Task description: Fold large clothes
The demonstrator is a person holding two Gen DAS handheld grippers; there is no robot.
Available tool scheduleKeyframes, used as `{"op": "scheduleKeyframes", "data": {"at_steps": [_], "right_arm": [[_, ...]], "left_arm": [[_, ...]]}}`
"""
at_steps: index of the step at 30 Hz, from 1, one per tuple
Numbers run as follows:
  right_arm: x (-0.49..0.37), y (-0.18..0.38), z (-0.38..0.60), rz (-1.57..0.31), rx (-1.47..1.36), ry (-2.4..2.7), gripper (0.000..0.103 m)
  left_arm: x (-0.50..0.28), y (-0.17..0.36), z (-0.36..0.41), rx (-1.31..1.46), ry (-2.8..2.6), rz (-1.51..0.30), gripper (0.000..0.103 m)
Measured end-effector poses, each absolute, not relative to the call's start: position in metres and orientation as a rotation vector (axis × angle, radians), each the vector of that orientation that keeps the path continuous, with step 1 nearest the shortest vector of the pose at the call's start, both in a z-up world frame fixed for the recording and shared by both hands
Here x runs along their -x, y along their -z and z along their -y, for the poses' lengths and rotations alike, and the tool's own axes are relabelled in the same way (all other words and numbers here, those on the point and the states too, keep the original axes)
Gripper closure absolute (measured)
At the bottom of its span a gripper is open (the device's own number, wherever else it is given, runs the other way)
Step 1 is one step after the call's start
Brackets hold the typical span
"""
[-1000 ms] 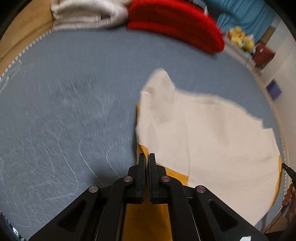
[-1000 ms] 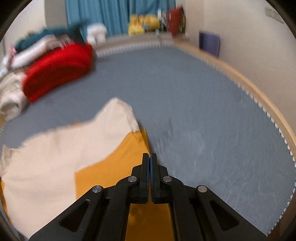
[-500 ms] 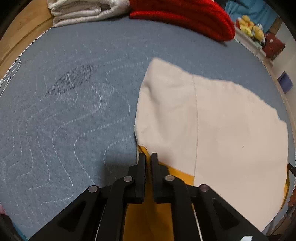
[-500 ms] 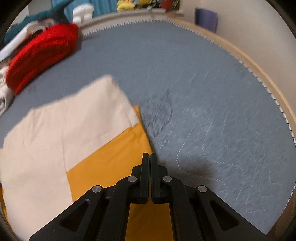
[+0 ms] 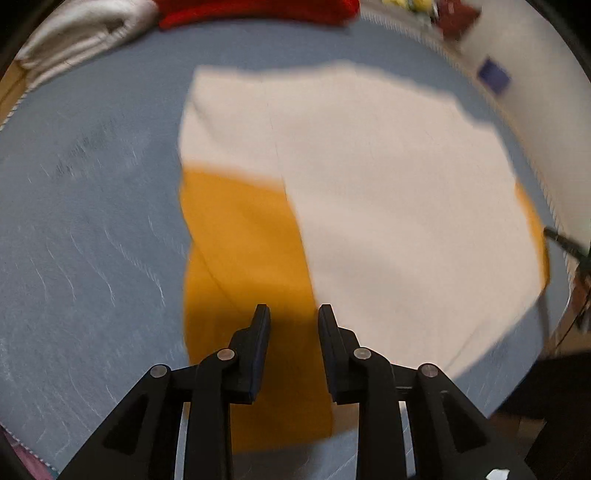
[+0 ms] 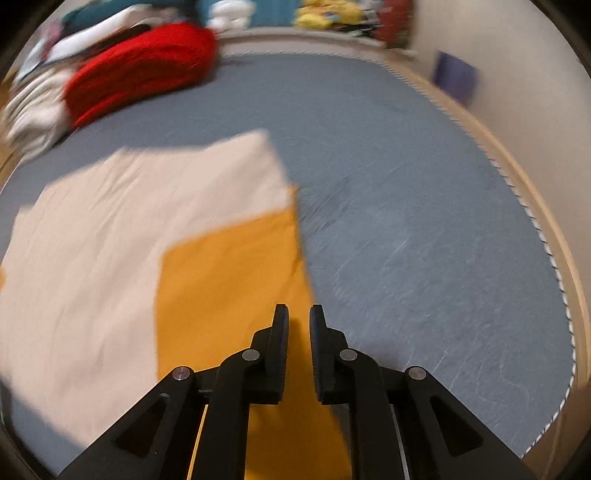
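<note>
A large cream and mustard-yellow garment (image 5: 388, 192) lies flat on the grey quilted bed cover (image 5: 85, 229). In the left wrist view my left gripper (image 5: 290, 314) is open and empty above the yellow panel (image 5: 243, 243) near its front edge. In the right wrist view the same garment (image 6: 110, 240) lies to the left. My right gripper (image 6: 298, 314) is open and empty over the right edge of the yellow panel (image 6: 229, 280). Both views are motion-blurred.
A red knit item (image 6: 140, 70) and folded white clothes (image 6: 33, 110) are piled at the far side of the bed. Toys (image 6: 325, 13) and a blue box (image 6: 454, 75) sit by the wall. The bed's wooden edge (image 6: 535, 192) runs along the right.
Both grippers were shut on the yellow edge of the garment; now both have opened and let it go. The garment now lies flat, and both grippers have drawn back a little.
</note>
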State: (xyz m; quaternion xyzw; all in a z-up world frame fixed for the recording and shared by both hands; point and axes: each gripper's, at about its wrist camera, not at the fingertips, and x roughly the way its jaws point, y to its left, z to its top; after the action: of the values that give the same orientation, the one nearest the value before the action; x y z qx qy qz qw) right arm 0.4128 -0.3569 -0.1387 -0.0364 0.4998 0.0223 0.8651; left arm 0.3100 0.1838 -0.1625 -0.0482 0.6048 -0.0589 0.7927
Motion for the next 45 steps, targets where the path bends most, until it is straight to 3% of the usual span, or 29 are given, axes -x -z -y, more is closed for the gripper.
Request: {"op": "scheduleKeyframes", "data": {"at_steps": [4, 13, 15, 22, 23, 25, 27, 38, 42, 45], "right_arm": [[-0.385, 0.192, 0.356, -1.283, 0.264, -0.058, 0.09], [-0.37, 0.203, 0.382, -1.373, 0.39, 0.071, 0.09], [-0.366, 0.191, 0.387, -1.33, 0.429, 0.108, 0.09], [-0.328, 0.046, 0.375, -0.83, 0.189, 0.135, 0.088], [-0.317, 0.03, 0.368, -0.783, 0.148, 0.123, 0.086], [-0.297, 0.01, 0.345, -0.712, 0.08, 0.074, 0.075], [-0.276, 0.009, 0.322, -0.668, 0.054, 0.01, 0.051], [-0.26, 0.049, 0.226, -0.725, 0.231, -0.17, 0.051], [-0.267, 0.072, 0.215, -0.783, 0.271, -0.215, 0.051], [-0.268, 0.081, 0.209, -0.816, 0.25, -0.238, 0.051]], "left_arm": [[-0.296, 0.181, -0.194, 0.093, 0.099, -1.356, 0.077], [-0.261, 0.188, -0.197, 0.036, -0.049, -1.434, 0.076], [-0.25, 0.174, -0.203, 0.025, -0.198, -1.42, 0.081], [-0.201, 0.083, -0.166, 0.101, -0.208, -1.07, 0.081], [-0.199, 0.08, -0.163, 0.123, -0.198, -1.045, 0.08], [-0.19, 0.08, -0.153, 0.17, -0.176, -1.0, 0.069], [-0.18, 0.088, -0.146, 0.19, -0.167, -0.978, 0.064], [-0.179, 0.148, -0.162, 0.531, -0.138, -1.143, 0.065], [-0.179, 0.169, -0.175, 0.731, -0.165, -1.179, 0.051], [-0.179, 0.185, -0.186, 0.847, -0.211, -1.178, 0.049]]}}
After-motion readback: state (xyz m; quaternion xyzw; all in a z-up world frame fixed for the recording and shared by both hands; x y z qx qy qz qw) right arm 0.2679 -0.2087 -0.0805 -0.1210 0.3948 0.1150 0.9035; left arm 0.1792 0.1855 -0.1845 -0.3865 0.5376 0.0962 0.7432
